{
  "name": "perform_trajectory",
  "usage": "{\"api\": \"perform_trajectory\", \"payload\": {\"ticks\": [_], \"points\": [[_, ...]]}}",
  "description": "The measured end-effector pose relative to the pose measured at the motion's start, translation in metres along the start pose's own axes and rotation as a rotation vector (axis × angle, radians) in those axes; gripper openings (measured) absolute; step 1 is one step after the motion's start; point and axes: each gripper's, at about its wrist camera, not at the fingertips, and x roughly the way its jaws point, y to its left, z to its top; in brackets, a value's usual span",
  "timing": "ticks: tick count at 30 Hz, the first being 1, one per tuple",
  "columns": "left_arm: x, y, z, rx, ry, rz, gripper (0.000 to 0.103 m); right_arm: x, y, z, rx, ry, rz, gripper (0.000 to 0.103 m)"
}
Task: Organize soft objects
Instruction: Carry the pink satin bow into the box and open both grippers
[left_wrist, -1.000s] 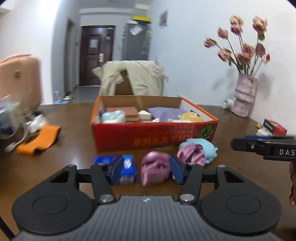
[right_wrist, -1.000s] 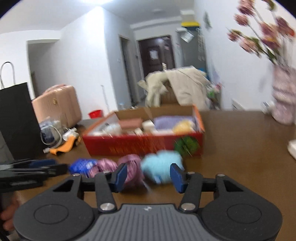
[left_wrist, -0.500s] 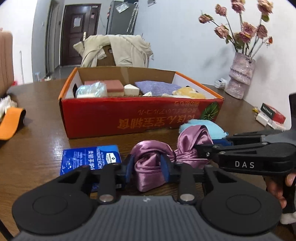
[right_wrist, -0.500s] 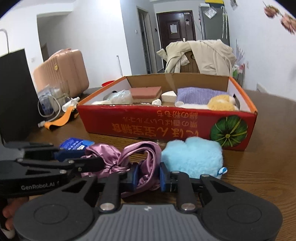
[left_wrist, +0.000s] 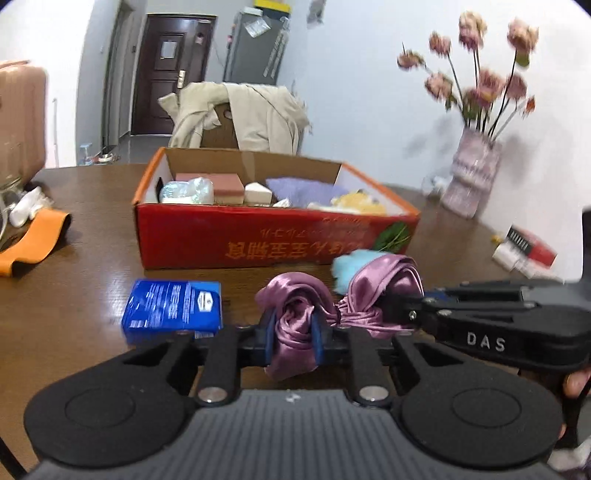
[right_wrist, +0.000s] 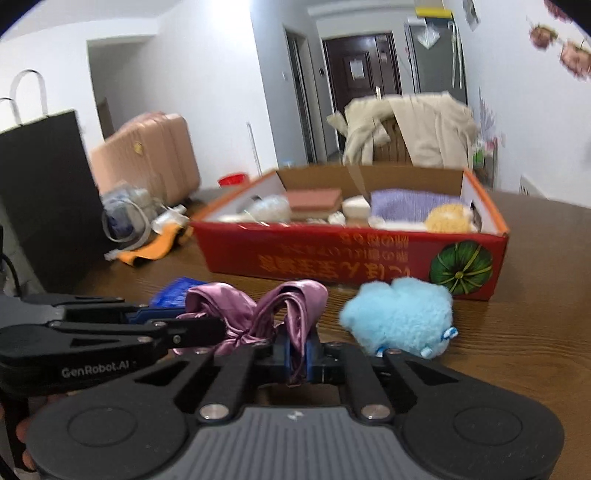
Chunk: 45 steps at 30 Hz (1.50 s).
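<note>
both grippers dropped from hovering wide: your left gripper (left_wrist: 293, 334) is closing on one end of the purple satin cloth (left_wrist: 295, 314), right gripper (right_wrist: 299, 350) clamped on the other. cloth sits on the desk (left_wrist: 92, 280) before the red box (left_wrist: 258, 236); lift next, probably.

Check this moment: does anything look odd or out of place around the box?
Yes: both grippers pinch one knotted purple satin cloth, the left gripper on one loop, its jaws closing, the right gripper shut on the other. Nothing is spilled, and the red box sits square.
</note>
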Motion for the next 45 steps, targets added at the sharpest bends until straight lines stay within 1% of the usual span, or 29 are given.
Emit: {"api": "perform_trajectory", "payload": {"ticks": [3,5,7,12,16,19,21,24,25,27,29,32,33,34,35,36,37,38,39,40,43,45], "points": [[-0.03,-0.004,-0.008,-0.043,-0.018,-0.023,0.02,-0.03,0.004,-0.007,0.026,-0.019,0.05,0.007],[-0.042,-0.009,-0.012,-0.047,-0.029,-0.03,0.02,-0.045,0.009,-0.01,0.02,-0.037,0.062,0.007],[-0.051,-0.016,-0.013,-0.037,-0.037,-0.029,0.02,-0.055,0.013,-0.013,0.009,-0.047,0.054,0.007],[-0.063,-0.03,-0.014,-0.015,-0.058,-0.027,0.02,-0.07,0.016,-0.017,0.018,-0.073,0.042,0.007],[-0.067,-0.032,-0.011,-0.01,-0.07,-0.031,0.02,-0.074,0.013,-0.014,0.027,-0.087,0.047,0.007],[-0.06,-0.029,0.006,-0.013,-0.073,-0.048,0.02,-0.07,0.009,0.001,0.009,-0.1,0.045,0.007],[-0.05,-0.02,0.033,-0.029,-0.083,-0.09,0.02,-0.065,0.004,0.023,-0.009,-0.125,0.044,0.007],[-0.026,-0.006,0.079,-0.049,-0.1,-0.117,0.02,-0.047,-0.011,0.068,-0.036,-0.155,0.051,0.007],[-0.011,0.0,0.099,-0.047,-0.1,-0.116,0.02,-0.034,-0.016,0.085,-0.046,-0.155,0.045,0.007],[0.019,0.008,0.126,-0.041,-0.084,-0.093,0.02,-0.002,-0.028,0.115,-0.05,-0.128,0.032,0.007],[0.059,0.02,0.149,-0.057,-0.039,-0.059,0.02,0.044,-0.045,0.14,-0.02,-0.064,0.025,0.007],[0.115,0.05,0.165,-0.125,0.053,-0.044,0.02,0.107,-0.067,0.155,0.042,0.019,-0.001,0.007],[0.13,0.058,0.165,-0.132,0.082,-0.03,0.02,0.126,-0.072,0.157,0.062,0.045,-0.006,0.007],[0.144,0.063,0.165,-0.132,0.108,-0.01,0.023,0.126,-0.072,0.157,0.062,0.045,-0.006,0.007],[0.154,0.067,0.163,-0.125,0.121,0.022,0.024,0.154,-0.073,0.157,0.047,0.084,-0.031,0.008],[0.16,0.07,0.163,-0.119,0.125,0.052,0.026,0.168,-0.072,0.155,0.038,0.102,-0.051,0.008],[0.163,0.072,0.162,-0.109,0.124,0.063,0.029,0.179,-0.069,0.152,0.02,0.121,-0.068,0.009],[0.162,0.073,0.161,-0.096,0.117,0.043,0.033,0.188,-0.065,0.148,0.007,0.137,-0.082,0.01],[0.158,0.075,0.16,-0.097,0.102,0.03,0.044,0.196,-0.063,0.145,-0.002,0.162,-0.093,0.011],[0.151,0.078,0.16,-0.101,0.082,0.035,0.056,0.202,-0.061,0.143,-0.01,0.179,-0.105,0.015],[0.125,0.083,0.161,-0.1,0.001,0.072,0.058,0.209,-0.062,0.14,0.016,0.201,-0.077,0.017],[0.108,0.084,0.163,-0.112,-0.035,0.069,0.062,0.206,-0.063,0.14,0.026,0.193,-0.058,0.018]]}}
